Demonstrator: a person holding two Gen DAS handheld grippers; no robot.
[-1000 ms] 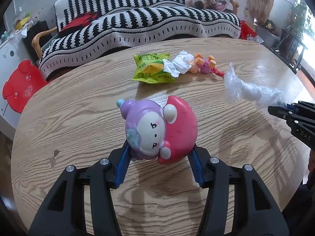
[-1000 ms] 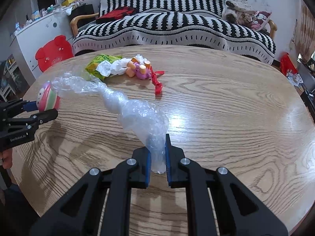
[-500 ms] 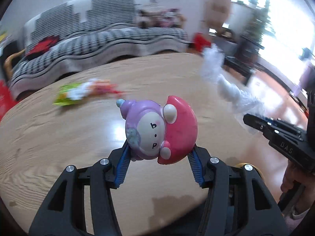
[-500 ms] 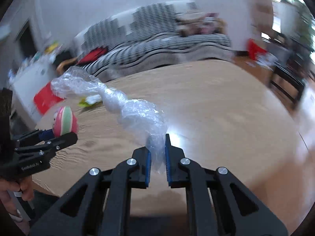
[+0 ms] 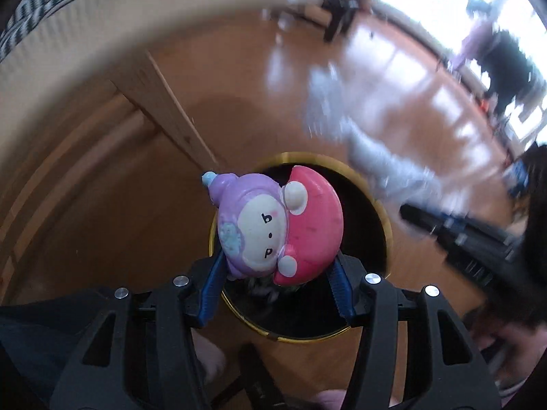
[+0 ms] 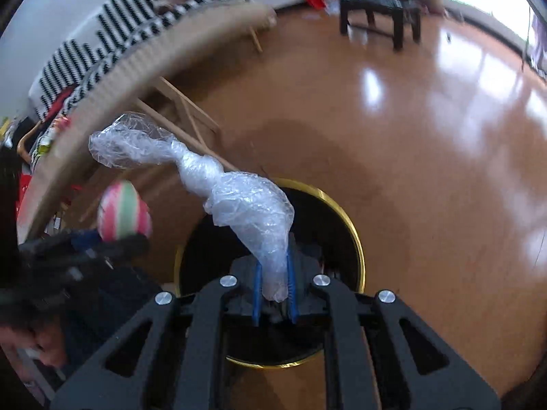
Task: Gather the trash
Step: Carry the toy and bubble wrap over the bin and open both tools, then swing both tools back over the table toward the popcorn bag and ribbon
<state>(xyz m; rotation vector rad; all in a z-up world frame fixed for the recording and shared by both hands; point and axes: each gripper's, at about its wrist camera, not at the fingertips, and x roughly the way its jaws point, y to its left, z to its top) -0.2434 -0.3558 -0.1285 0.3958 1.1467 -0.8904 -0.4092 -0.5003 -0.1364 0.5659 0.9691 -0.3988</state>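
Left wrist view looks steeply down at a black bin with a gold rim [image 5: 385,218] standing on a glossy wooden floor [image 5: 136,212]. The left gripper [image 5: 278,275] has its blue pads pressed on either side of a small toy figure [image 5: 277,225], purple on the left half and pink on the right, with a white face; the jaws stand about half apart around it, and the toy hangs directly above the bin's mouth. To the right, blurred, the right gripper [image 5: 454,229] carries a pale streak that seems to be the plastic wrap [image 5: 372,150]. The pale curved edge of a table [image 5: 112,30] sweeps across the far left.

In the right wrist view the right gripper [image 6: 274,290] is nearly fully closed, its pads pinching the near end of the crumpled clear plastic wrap [image 6: 239,201], which rises up and to the far left over the same gold-rimmed bin [image 6: 355,239]. At the left, the left gripper [image 6: 85,246] is seen from the side with the toy's pink-and-green striped back [image 6: 123,217] showing, near the bin's left rim. A hand [image 6: 41,345] shows at the lower left edge.
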